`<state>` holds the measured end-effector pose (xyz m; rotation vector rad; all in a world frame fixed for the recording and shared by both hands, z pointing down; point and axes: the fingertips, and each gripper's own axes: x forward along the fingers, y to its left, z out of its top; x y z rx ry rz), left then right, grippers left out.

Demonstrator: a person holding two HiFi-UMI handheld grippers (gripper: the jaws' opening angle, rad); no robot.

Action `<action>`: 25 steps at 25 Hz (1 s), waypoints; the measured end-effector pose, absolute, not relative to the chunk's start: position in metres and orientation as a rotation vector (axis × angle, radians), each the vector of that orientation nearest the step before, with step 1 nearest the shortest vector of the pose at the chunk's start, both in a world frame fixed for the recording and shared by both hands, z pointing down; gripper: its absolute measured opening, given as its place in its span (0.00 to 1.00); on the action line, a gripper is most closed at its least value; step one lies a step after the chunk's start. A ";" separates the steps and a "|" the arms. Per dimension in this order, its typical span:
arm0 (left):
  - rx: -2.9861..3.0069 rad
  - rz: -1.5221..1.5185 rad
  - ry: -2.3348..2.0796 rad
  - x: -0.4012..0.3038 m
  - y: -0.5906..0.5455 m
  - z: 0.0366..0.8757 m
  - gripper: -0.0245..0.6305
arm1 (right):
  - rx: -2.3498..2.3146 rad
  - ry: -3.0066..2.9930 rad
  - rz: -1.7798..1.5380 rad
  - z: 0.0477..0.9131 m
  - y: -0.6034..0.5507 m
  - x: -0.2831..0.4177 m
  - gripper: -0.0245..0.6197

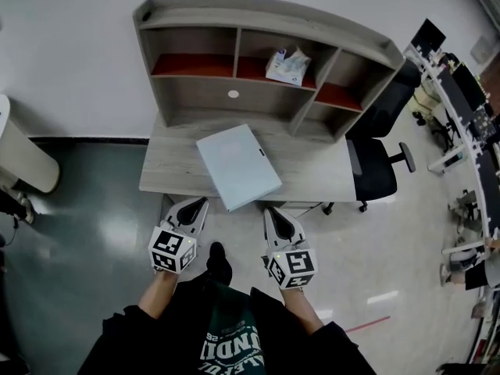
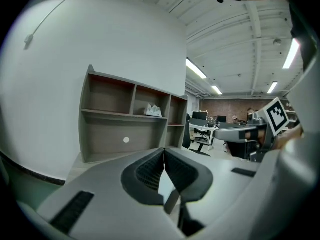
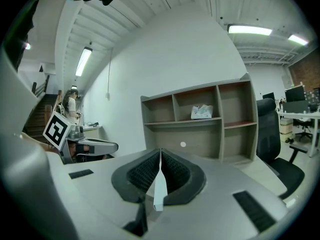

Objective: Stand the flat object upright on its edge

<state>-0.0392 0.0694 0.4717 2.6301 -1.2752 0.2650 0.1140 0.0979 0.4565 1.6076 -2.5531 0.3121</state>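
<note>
The flat object (image 1: 238,166), a pale thin rectangular panel that may be a closed laptop or a slim box, is lying flat on the desk (image 1: 316,180). It is sitting askew near the middle of the front edge, and its near corner is hanging a little over that edge. Nothing is touching it.

The left gripper (image 1: 200,202) and the right gripper (image 1: 269,210) are hovering just in front of the desk's front edge, one on each side of the overhanging corner. Each gripper view is showing the jaws pressed together with no object between them, so both claws are closed and empty.

Behind the flat object the shelf unit (image 1: 234,92) is standing along the back edge, with a small packet (image 1: 287,66) in its middle compartment. An office chair (image 1: 375,170) is standing at the right end of the desk.

Judging from this, the task is only at the reaching step and the lifting is not yet begun. The next move is probably asking for one claw to open and take the overhanging corner or a side, while the other is steadying the opposite edge, so the panel is not sliding when it is tipped up
</note>
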 end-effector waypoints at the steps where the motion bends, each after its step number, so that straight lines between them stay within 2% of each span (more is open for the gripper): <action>1: 2.629 0.264 -1.275 -0.040 0.058 0.471 0.06 | 1.603 -2.553 0.311 0.456 0.086 0.113 0.10; 11: 2.610 0.277 -1.265 -0.058 -0.034 0.475 0.06 | 1.575 -2.555 0.318 0.451 -0.012 0.090 0.10; 25: 2.542 0.285 -1.289 -0.061 -0.076 0.488 0.06 | 1.510 -2.562 0.368 0.464 -0.063 0.087 0.10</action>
